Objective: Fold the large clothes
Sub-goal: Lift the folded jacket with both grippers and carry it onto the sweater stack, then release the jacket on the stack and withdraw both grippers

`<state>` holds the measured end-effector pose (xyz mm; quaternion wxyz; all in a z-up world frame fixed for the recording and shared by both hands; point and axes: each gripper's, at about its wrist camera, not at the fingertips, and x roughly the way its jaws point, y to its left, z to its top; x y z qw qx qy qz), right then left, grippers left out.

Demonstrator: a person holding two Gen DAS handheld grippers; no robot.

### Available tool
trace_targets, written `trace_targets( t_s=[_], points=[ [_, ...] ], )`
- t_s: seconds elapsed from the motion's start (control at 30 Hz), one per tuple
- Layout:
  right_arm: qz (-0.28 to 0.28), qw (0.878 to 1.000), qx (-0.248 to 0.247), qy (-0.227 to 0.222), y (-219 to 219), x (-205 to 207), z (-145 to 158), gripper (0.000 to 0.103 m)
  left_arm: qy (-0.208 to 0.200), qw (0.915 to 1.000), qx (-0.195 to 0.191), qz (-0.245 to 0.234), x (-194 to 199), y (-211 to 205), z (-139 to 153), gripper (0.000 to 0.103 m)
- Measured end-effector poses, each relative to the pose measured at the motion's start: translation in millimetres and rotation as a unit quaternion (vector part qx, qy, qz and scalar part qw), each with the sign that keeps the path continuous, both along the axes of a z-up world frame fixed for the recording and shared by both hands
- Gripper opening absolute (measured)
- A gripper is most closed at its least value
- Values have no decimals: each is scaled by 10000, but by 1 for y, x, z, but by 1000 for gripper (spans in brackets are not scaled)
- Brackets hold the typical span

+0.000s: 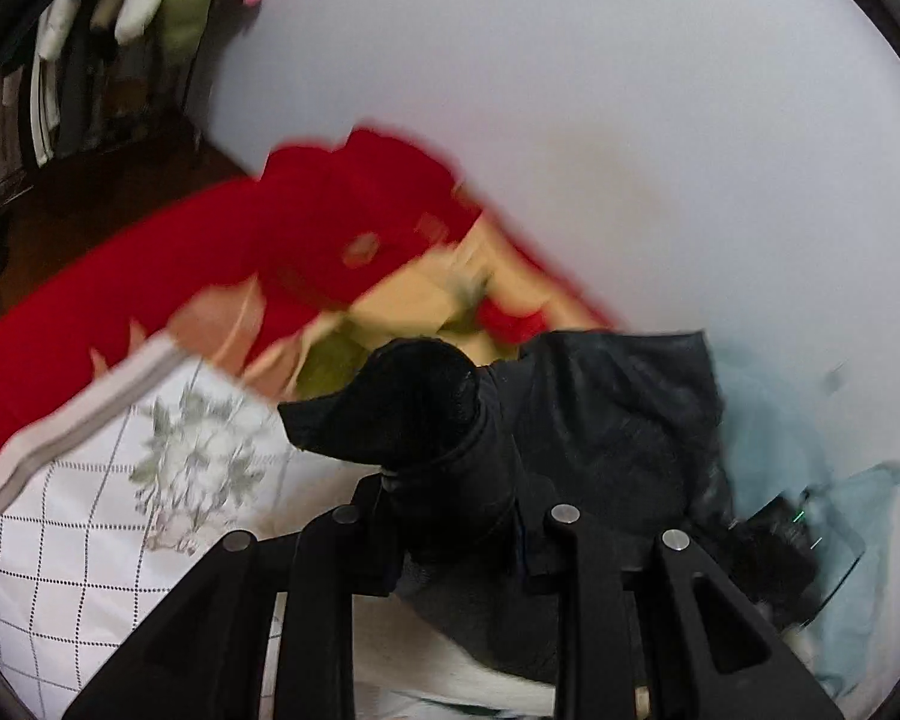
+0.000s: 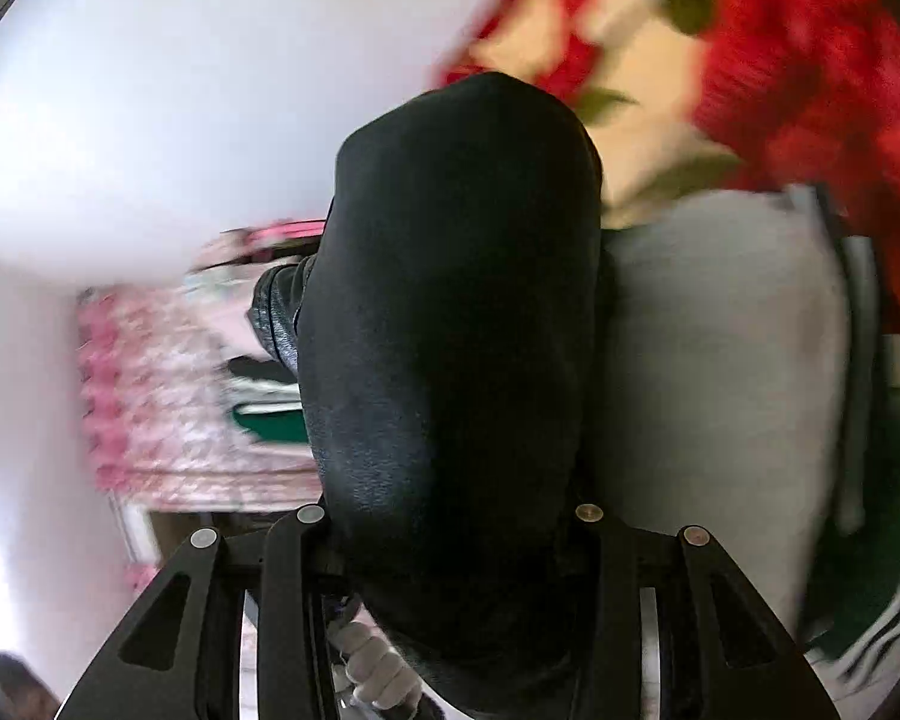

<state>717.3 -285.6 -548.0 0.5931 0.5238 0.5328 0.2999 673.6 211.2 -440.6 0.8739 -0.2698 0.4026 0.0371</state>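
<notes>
Your left gripper and right gripper are each clenched on a bunch of the black garment, which hangs just beside the red floral blanket; keep both pinches level so it drapes flat

From my left camera I see a red blanket with a cream flowered patch, lying beside a white quilted cover printed with grey leaves. A pale wall fills the background. Clothes hang on a rack at the top left. My right camera shows a grey pillow and a blurred pink patterned cloth.
</notes>
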Motion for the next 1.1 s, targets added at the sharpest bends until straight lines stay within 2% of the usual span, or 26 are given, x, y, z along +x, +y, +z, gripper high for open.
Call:
trace_targets(
  t_s=[0.07, 0.1, 0.17, 0.27, 0.3, 0.33, 0.4, 0.43, 0.47, 0.53, 0.6, 0.63, 0.73, 0.83, 0.9, 1.0, 1.1],
  points=[
    [22, 9997, -142, 179, -5, 6, -25, 44, 301, 9995, 58, -79, 6, 2, -35, 24],
    [22, 9997, -178, 162, -8, 9, -28, 45, 412, 9990, 76, -159, 9, 3, -46, 26],
    [67, 9992, -379, 81, -8, 13, -20, 53, 440, 9984, 205, -298, 10, 6, -55, 30],
    [241, 9900, -1387, -38, 2, 12, 3, 70, 551, 9971, 289, -426, 11, 9, -52, 34],
    [302, 9822, -1852, -103, 6, 10, 16, 72, 550, 9969, 319, -454, 10, 9, -48, 35],
    [349, 9745, -2211, -151, 11, 8, 25, 78, 568, 9964, 405, -482, 11, 7, -43, 40],
    [400, 9510, -3047, -336, 20, -5, 43, 82, 647, 9937, 744, -528, 12, 5, -34, 63],
    [418, 9329, -3550, -443, 29, -15, 55, 84, 635, 9914, 973, -596, 10, 2, -27, 86],
    [402, 9147, -3986, -537, 37, -23, 68, 92, 607, 9894, 1141, -665, 7, 0, -20, 97],
    [413, 8834, -4629, -599, 53, -42, 83, 101, 629, 9845, 1453, -760, 2, -2, -10, 97],
    [373, 8560, -5113, -667, 69, -74, 88, 101, 662, 9794, 1714, -840, -3, -2, -2, 97],
    [342, 8364, -5428, -682, 80, -88, 93, 102, 689, 9760, 1864, -884, -9, -5, 5, 97],
    [169, 7990, -5980, -611, 102, -121, 106, 103, 754, 9684, 2186, -937, -27, -8, 25, 98],
    [-44, 7827, -6203, -510, 123, -166, 132, 103, 706, 9624, 2406, -1045, -49, -10, 48, 100],
    [-199, 7762, -6281, -508, 134, -191, 150, 103, 691, 9604, 2478, -1066, -65, -10, 66, 101],
    [-466, 7615, -6435, -624, 155, -236, 194, 103, 652, 9568, 2585, -1165, -92, -11, 98, 101],
    [-772, 7400, -6638, -765, 168, -282, 249, 103, 577, 9585, 2487, -1271, -119, -9, 128, 101]
  ],
)
